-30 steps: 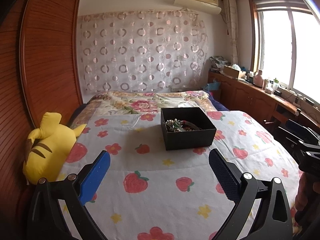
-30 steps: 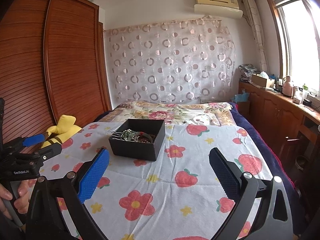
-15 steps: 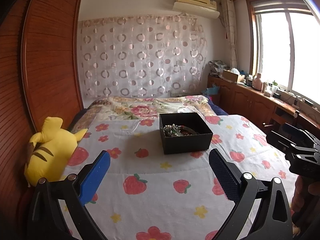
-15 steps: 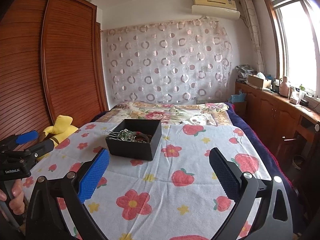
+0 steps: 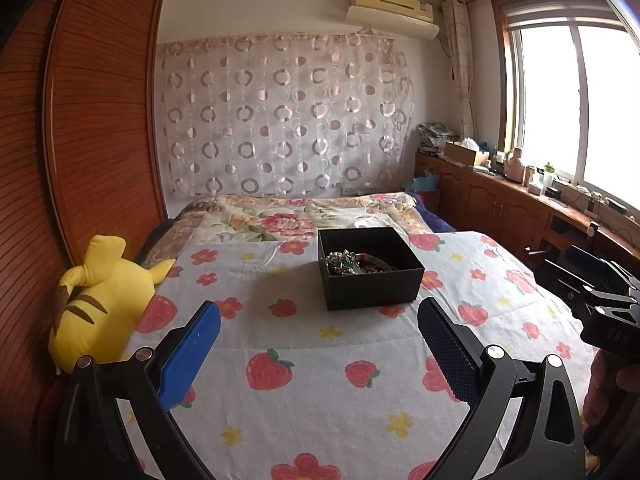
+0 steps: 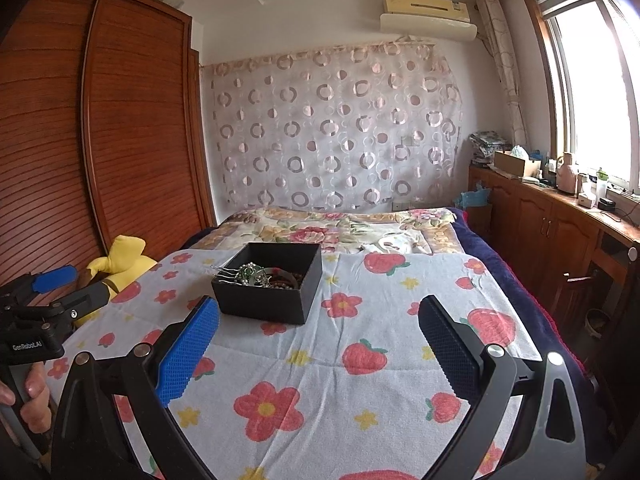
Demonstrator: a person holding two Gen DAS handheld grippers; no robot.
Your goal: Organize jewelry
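Black card box (image 5: 370,268) sits centre frame in the left view, left of centre in the right view (image 6: 269,286), on the bedspread (image 5: 320,360). Jewelry (image 5: 352,263) lies heaped inside it. Over the last second the box has dropped slightly in both frames; I have tilted both claws up, no nearer, so nothing is sorted. My left claw (image 5: 318,346) and right claw (image 6: 318,344) stand wide apart, empty, well short of the box.

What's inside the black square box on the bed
The black square box holds a tangle of jewelry: a silver hair comb, green and pearl-like pieces, dark beads. The near wall hides its floor and anything lying beneath the tangle.
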